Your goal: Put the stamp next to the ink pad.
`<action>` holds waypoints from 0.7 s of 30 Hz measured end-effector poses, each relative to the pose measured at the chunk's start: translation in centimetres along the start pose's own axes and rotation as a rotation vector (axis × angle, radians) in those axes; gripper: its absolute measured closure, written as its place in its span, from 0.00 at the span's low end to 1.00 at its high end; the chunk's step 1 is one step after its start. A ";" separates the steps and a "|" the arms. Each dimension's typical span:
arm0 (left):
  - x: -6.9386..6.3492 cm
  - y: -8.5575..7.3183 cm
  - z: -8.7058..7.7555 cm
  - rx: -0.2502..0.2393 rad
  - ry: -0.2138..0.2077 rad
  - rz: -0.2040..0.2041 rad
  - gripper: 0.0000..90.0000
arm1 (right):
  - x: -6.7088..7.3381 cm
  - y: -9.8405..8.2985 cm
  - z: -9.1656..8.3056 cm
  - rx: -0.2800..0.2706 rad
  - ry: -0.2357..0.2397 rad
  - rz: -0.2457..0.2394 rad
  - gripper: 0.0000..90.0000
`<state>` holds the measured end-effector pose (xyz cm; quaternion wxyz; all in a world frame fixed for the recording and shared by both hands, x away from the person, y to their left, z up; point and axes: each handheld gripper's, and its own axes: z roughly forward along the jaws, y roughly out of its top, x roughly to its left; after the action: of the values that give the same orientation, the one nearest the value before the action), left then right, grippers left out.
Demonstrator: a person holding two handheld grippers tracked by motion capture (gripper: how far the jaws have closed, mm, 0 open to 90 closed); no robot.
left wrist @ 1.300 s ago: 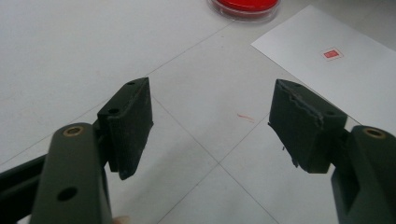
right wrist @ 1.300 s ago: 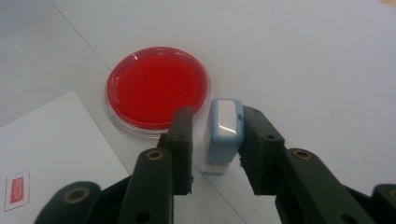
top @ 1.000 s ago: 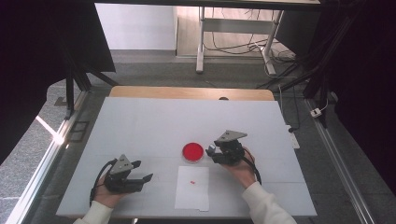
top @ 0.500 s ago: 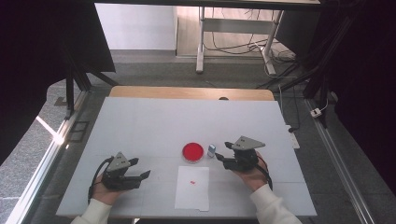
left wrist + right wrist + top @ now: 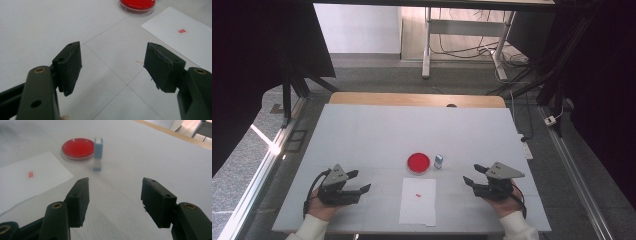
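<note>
One petri dish [image 5: 418, 163] w/ red stuff filling it is sitting mid-table, one small blue-white stamp block [image 5: 438, 161] standing upright just beside it. Right gripper [image 5: 474, 176] is hovering near the block w/ jaws just been opening, nothing between them. Left gripper [image 5: 359, 181] is resting low, open, empty. One paper sheet [image 5: 418, 201] w/ one red mark is lying btwn the grippers.

Bright even light on the white table [image 5: 362, 135], dark surroundings, sunlit streak at left, soft blur close up
</note>
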<state>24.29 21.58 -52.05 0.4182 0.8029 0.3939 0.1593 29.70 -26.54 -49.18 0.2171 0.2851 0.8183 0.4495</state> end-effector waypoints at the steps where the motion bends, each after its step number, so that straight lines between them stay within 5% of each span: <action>1: 0.0 0.0 0.0 0.000 0.001 0.000 0.34 | -0.2 -0.3 -0.3 0.000 0.000 0.003 0.44; 8: 0.0 0.0 0.0 -0.003 0.005 0.004 0.34 | -1.5 -1.8 -1.5 0.007 -0.023 0.015 0.44; 21: -0.1 0.1 0.0 -0.007 0.003 0.012 0.34 | -1.5 -2.0 -1.6 0.008 -0.020 0.012 0.44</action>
<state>24.25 21.48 -51.98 0.4195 0.8033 0.3893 0.1645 29.33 -29.38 -49.92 0.2215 0.2957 0.8160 0.4446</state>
